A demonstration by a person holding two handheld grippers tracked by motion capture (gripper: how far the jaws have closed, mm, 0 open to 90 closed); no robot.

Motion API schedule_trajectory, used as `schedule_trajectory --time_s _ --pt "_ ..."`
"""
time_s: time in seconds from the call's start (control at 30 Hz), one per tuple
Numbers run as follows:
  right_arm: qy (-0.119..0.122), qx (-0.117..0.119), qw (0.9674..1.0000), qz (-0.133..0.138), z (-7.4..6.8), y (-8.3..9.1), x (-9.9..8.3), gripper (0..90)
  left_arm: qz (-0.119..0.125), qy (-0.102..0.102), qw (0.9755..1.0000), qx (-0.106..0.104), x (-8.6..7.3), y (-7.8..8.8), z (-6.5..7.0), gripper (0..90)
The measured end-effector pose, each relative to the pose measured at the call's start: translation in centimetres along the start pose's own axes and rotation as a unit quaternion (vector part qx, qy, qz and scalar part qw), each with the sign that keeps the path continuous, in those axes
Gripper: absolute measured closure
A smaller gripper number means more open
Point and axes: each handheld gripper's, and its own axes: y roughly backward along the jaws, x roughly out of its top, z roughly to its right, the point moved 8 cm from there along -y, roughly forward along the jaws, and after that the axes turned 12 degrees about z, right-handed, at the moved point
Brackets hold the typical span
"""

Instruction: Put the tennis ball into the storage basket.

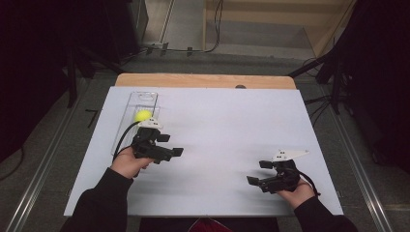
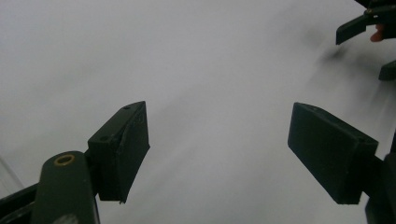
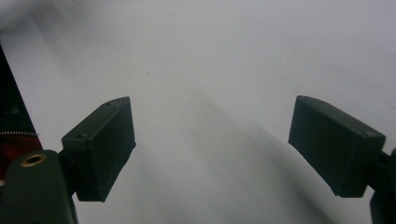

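Observation:
A yellow ball (image 1: 143,115) lies in a clear plastic tray (image 1: 145,96) at the far left of the white board (image 1: 227,121). My left gripper (image 1: 170,145) is just in front of the ball, pointing right across the board. Its jaws stand apart over bare white surface, so my left gripper (image 2: 217,130) is open and holds nothing. My right gripper (image 1: 258,172) rests near the board's front right, pointing left. It too is open, and my right gripper (image 3: 212,126) has only white board between its pads.
The other hand's gripper (image 2: 362,25) shows far off in the left gripper view. Wooden table edge (image 1: 203,80) runs behind the board. A dark red item (image 3: 14,149) lies past the board's front edge. Black stands and cables flank the table.

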Motion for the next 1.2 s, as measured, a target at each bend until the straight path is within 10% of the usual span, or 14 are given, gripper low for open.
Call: schedule_trajectory --time_s 1.2 --pt "-0.005 0.003 1.0000 -0.002 0.0 -0.1 0.0 12.7 -0.005 -0.044 0.9990 -0.006 -5.5 1.2 1.5 21.4"
